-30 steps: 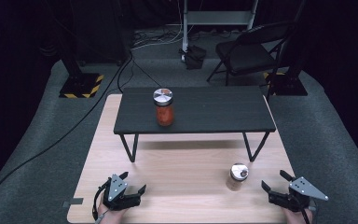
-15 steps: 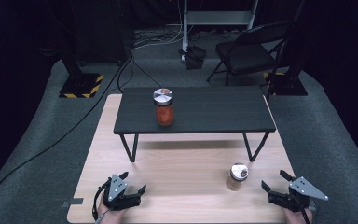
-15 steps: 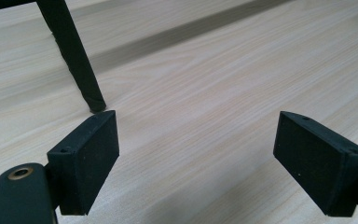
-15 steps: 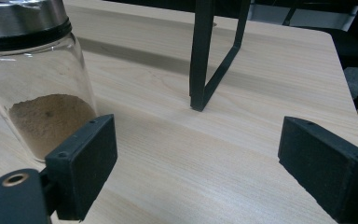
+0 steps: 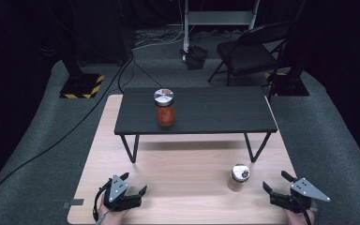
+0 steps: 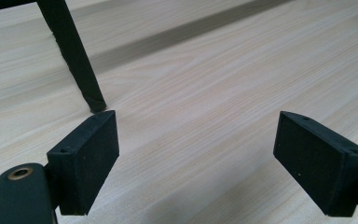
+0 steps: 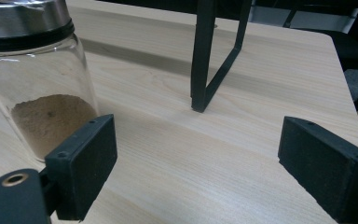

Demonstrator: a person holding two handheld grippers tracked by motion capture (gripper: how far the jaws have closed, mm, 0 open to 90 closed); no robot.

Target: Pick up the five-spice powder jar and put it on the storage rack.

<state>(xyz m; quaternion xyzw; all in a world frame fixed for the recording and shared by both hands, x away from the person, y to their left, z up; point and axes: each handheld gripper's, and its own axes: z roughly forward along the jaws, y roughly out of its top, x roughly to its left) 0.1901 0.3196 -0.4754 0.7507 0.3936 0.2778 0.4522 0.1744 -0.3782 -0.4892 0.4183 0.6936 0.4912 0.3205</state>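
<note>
Dark floor and black drapes surround a pale wooden counter (image 5: 183, 164), and both tools sit low at its near edge. At the near left corner, the left tool (image 5: 133, 190) is held by a hand (image 5: 108, 211), its jaws spread wide with nothing between them; in the left gripper view its pads (image 6: 86, 158) frame bare wood grain and the foot of a black leg (image 6: 77, 60). At the near right corner, the right tool (image 5: 275, 185) is also wide open and empty, with a grey three-cornered plate on top. Just to its left, apart from it, stands a glass jar of tan powder (image 5: 238, 177) with a metal lid; in the right gripper view this jar (image 7: 42, 88) rises just beyond the left pad, and I cannot tell whether they touch. Beyond the jar, a small black table (image 5: 197, 112) stands on the counter on thin bent legs. On its top, toward the left, is a jar of red contents (image 5: 164, 108) with a shiny lid. Farther back, a black folding chair (image 5: 253, 51), cables and a yellow-striped stand base (image 5: 82, 86) rest on the floor.
</note>
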